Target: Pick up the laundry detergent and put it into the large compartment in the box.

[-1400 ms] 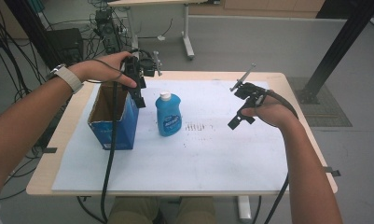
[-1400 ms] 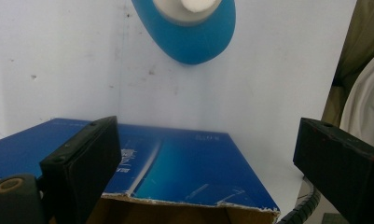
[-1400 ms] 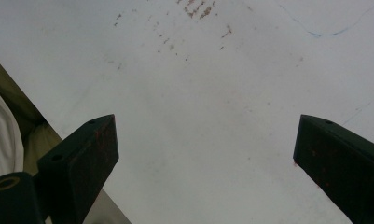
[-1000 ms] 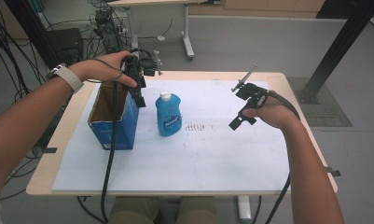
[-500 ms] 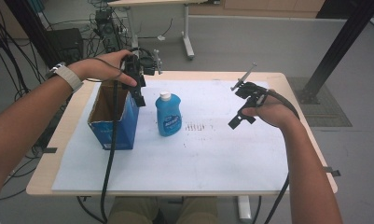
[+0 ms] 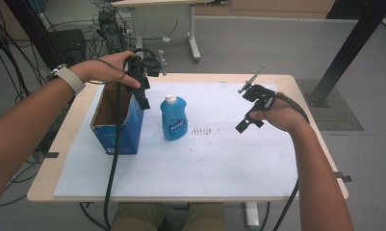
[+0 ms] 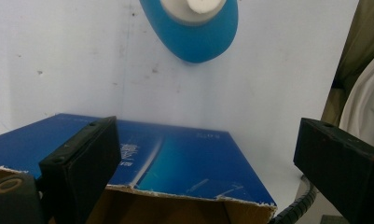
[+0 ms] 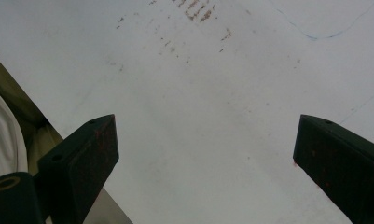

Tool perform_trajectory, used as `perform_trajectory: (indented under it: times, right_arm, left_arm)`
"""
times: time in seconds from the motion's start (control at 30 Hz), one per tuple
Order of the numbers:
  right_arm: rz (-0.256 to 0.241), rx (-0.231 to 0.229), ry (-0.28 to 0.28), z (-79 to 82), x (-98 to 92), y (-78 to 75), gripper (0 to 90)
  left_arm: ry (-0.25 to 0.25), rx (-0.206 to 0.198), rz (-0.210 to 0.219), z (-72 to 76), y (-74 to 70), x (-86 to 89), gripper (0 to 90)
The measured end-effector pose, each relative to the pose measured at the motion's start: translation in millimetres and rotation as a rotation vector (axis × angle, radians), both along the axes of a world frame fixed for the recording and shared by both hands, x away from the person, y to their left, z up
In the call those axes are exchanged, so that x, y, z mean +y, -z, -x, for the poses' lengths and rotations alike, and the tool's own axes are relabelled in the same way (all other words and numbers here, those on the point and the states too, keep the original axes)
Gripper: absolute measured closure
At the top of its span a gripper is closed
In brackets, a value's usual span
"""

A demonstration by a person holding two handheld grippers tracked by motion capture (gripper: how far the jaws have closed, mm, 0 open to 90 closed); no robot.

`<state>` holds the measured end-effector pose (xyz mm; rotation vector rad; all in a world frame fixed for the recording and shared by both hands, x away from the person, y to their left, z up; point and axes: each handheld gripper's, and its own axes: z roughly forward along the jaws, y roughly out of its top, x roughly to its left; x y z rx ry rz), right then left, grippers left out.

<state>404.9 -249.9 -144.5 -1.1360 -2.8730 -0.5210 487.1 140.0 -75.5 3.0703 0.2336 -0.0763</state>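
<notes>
The bottle (image 6: 173, 118) is standing upright on the white sheet (image 6: 190, 168), and everything else sits around it. Its label is carrying writing, but the print is too small and blurred to read. In the left gripper view the bottle (image 7: 194, 28) is running off the top edge, showing just its white cap and blue shoulders.

Just left of the bottle, the box (image 6: 117, 120) is standing open at the top, its inside hidden in shadow. The pale lettering on the box's blue side (image 7: 175, 158) is too soft to make out in the left gripper view.

The left gripper (image 6: 142, 94) is hovering over the box's far corner, beside the bottle's cap, with its jaws spread wide and nothing between them. A cable (image 6: 114, 159) is trailing down across the box front.

Well right of the bottle, the right gripper (image 6: 248, 108) is hanging above the sheet, jaws wide apart and empty. Between it and the bottle, faint brownish marks (image 6: 205, 131) are speckling the sheet; they could be print or stains, I cannot tell.
</notes>
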Motion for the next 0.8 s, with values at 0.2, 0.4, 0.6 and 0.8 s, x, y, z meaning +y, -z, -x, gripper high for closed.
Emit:
perform_trajectory:
  times: [0.2,0.4,0.6,0.8]
  right_arm:
    - [0.000,0.004,0.000,-0.1,-1.1,0.7,6.4]
    - [-0.004,0.007,0.000,0.2,-3.7,1.7,6.4]
    - [-0.002,0.014,0.005,0.1,-5.6,3.4,6.6]
    - [-0.006,0.020,0.009,-0.5,-6.8,5.1,7.1]
  left_arm:
    - [0.000,0.004,-0.004,-1.2,0.1,-1.5,7.6]
    - [-0.005,0.004,-0.008,-0.7,-0.3,-3.6,7.7]
    - [-0.060,0.012,0.005,0.1,-4.6,-3.3,7.5]
    - [-0.123,0.017,0.012,1.7,-7.1,-8.4,6.8]
